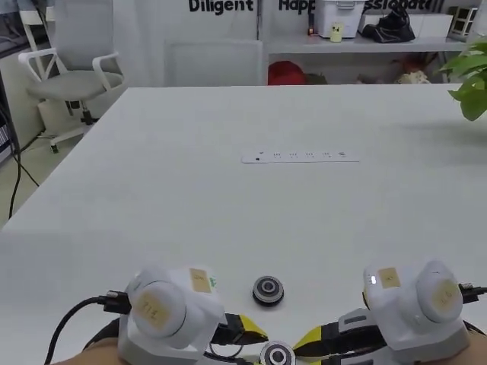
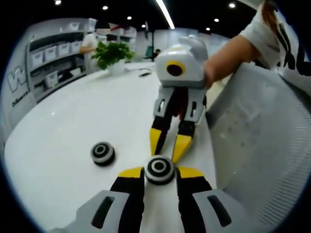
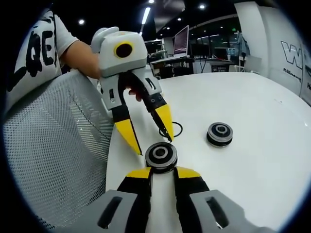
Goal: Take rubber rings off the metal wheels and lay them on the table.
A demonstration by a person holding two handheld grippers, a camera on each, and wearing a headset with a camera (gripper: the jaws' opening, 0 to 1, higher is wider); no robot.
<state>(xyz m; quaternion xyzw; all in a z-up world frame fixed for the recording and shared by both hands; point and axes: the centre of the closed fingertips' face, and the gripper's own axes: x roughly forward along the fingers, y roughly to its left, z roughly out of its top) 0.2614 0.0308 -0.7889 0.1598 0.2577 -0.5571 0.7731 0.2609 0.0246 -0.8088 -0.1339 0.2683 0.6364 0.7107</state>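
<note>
The job is looking like it is only just starting. Two metal wheels are sitting on the white table (image 1: 228, 198). Both seem to be wearing their dark rubber rings, so I think both rings are left to do.

The near wheel (image 2: 159, 169) is lying flat, and the two grippers are pointing at it from opposite sides. The left gripper (image 3: 153, 143) is standing with one jaw on each side of the near wheel, very close to it. I cannot tell if it is squeezing the wheel or just sitting around it. The right gripper (image 2: 164, 154) is reaching its yellow tips to the edge of the near wheel. There is a small gap between the tips, and it is loose and gripping nothing that I can see.

The other wheel (image 1: 268, 291) is resting close to the near wheel, on the side away from the person, and nothing is touching it. A thin black loop (image 3: 171, 130) is lying just past the near wheel, by the left gripper's tip. It might be a ring that is already off, or a bit of cable. I cannot tell which.

The wheels are sitting straight on the table, not in any box. Some storage bins (image 2: 53, 48) are standing on shelves well away from the near wheel. What they are holding is too small to make out.
</note>
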